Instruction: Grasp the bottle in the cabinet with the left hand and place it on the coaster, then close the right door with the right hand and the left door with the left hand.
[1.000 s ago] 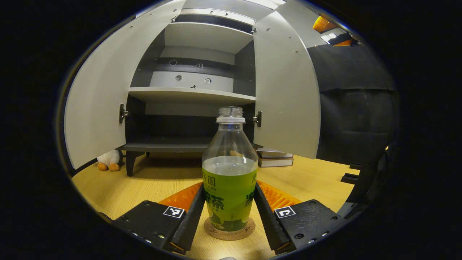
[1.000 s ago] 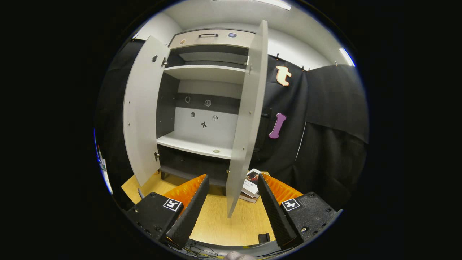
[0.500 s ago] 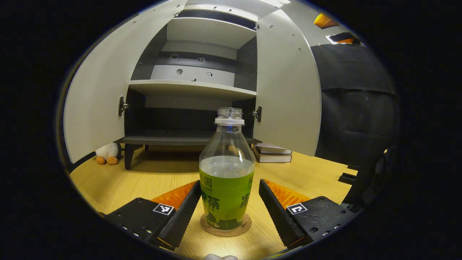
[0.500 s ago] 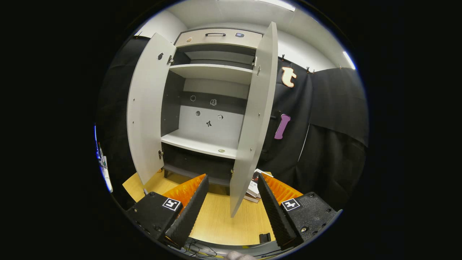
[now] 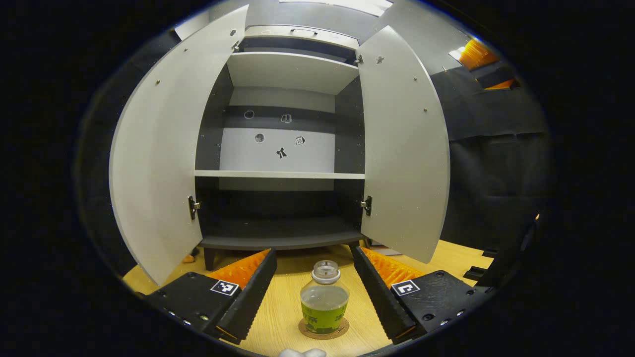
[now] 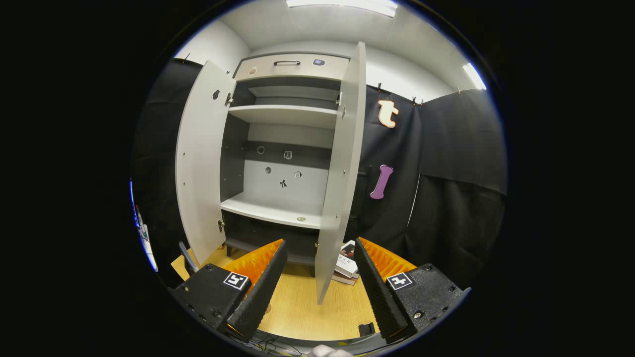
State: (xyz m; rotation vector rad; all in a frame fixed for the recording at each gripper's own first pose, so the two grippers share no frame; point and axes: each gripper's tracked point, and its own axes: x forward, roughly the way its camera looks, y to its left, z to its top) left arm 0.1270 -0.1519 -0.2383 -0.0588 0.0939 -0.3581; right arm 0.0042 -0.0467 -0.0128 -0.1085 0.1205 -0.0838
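Green tea shows through the lower half of the bottle [image 5: 324, 303], which stands upright on the round cork coaster [image 5: 323, 329] on the bench [image 5: 278, 317], in front of the cabinet [image 5: 280, 148]. In the left gripper view the left gripper [image 5: 315, 292] has its jaws wide, with the bottle free in the gap between them and touching neither finger. A second ago those fingers flanked the bottle closely and it loomed large; now it sits small and low, with the whole cabinet in sight above it, so the gripper has let go and drawn up and back. The placing step looks finished. Both doors stand open: the left door [image 5: 158, 163] swung out at the cabinet's left, the right door [image 5: 404, 153] at its right, shelves bare between them.

In the right gripper view the right gripper [image 6: 317, 287] has its jaws wide and empty, aimed at the cabinet with the right door [image 6: 342, 168] seen nearly edge-on straight ahead. Its framing has shifted only slightly over the last second, and it is not touching the door. Some books [image 6: 346, 258] lie on the bench beside the cabinet's foot, behind that door. Closing the right door is probably next, by pushing its outer face toward the cabinet.
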